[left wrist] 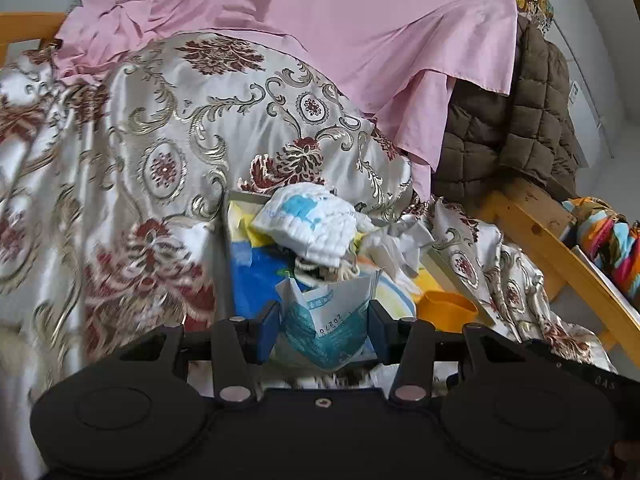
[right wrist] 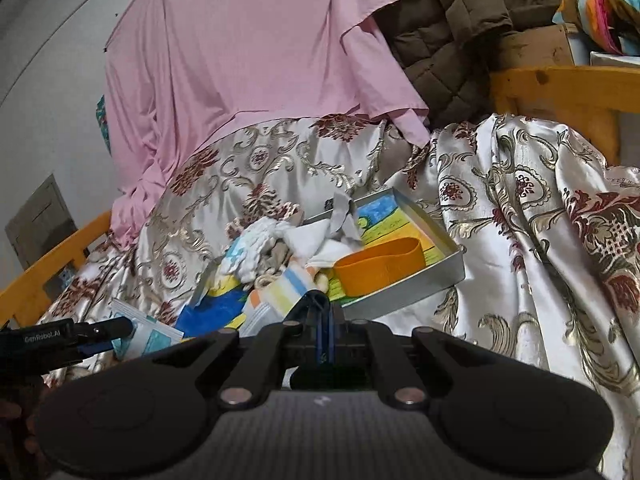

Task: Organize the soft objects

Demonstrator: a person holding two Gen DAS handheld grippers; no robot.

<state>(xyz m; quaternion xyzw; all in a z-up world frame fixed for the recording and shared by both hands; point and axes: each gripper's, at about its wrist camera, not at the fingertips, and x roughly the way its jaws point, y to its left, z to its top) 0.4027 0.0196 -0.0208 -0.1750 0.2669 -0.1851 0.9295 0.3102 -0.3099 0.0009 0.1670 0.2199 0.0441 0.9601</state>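
Note:
My left gripper (left wrist: 323,330) is shut on a packaged teal face mask (left wrist: 326,320), held just in front of a shallow grey tray (left wrist: 226,224) lying on the satin cover. The tray holds a white diaper with blue print (left wrist: 308,224), crumpled white cloths (left wrist: 394,246) and an orange band (left wrist: 448,308). In the right wrist view the tray (right wrist: 424,286), orange band (right wrist: 380,266), diaper (right wrist: 250,252) and a striped cloth (right wrist: 280,292) show ahead. My right gripper (right wrist: 324,320) is shut and empty near the tray's near edge. The left gripper with the mask (right wrist: 138,334) shows at lower left.
A cream satin cover with red and gold pattern (left wrist: 140,160) drapes all around the tray. A pink sheet (left wrist: 340,20) and a brown quilted jacket (left wrist: 516,128) hang behind. A yellow wooden frame (left wrist: 536,232) runs at the right, with a colourful cloth (left wrist: 608,248) beyond it.

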